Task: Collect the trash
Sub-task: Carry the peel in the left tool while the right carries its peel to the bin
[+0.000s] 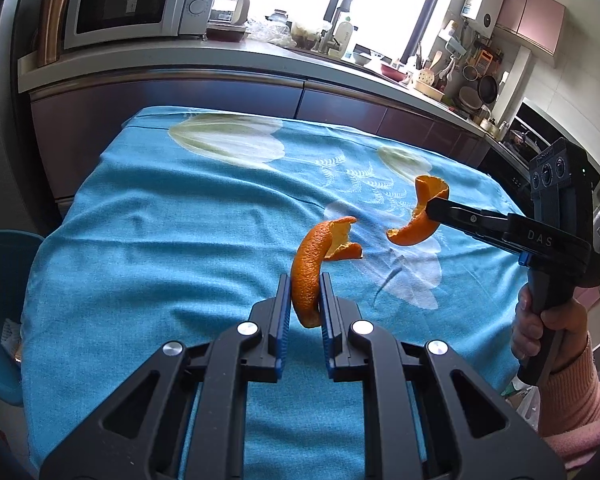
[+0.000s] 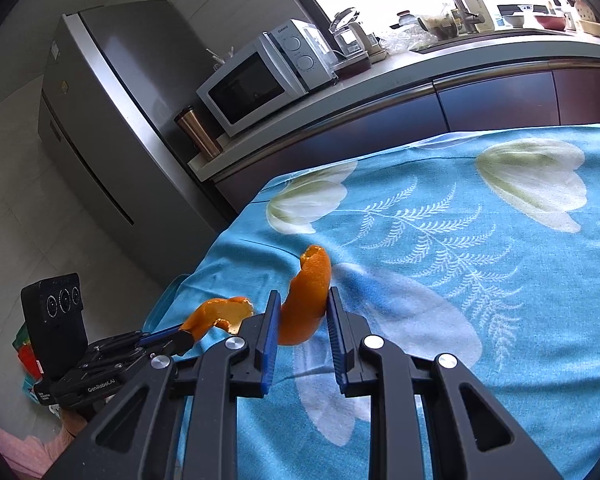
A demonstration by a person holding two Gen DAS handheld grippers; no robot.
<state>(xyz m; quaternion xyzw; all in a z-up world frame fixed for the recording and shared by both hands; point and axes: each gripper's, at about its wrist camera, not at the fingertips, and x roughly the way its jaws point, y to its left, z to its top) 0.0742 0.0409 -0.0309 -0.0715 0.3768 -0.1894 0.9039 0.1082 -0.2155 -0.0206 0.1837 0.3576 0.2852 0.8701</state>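
1. Orange peel is the trash here, in two curled strips, both lifted clear of the blue flowered tablecloth (image 1: 160, 240).
2. In the left wrist view, the left gripper (image 1: 305, 300) is clamped on the lower end of the longer peel strip (image 1: 308, 264), which rises from between the blue pads toward 12 o'clock and curls over to 2 o'clock at its torn tip.
3. The right gripper (image 2: 300, 312) pinches the second peel strip (image 2: 306, 292) around its middle; from the left camera this strip (image 1: 416, 216) sits at about 3 o'clock, well apart from the first, with its ends curling up and down from the tips.
4. Handling, as I judge it: each strip is very light, leathery and slightly springy. The pebbled outer skin should grip well on the ribbed pads, while the pale inner pith is softer and may crush or tear at thin, ragged edges.
5. Best hold is across the broad middle of a strip, flat faces against the pads, not on a torn tip that could snap off.
6. A teal bin-like container (image 1: 0, 312) shows at 9 o'clock beside the table edge in the left view; I cannot tell whether it is the trash bin.
7. Risk: a light peel may cling to a pad on release or flutter off target.
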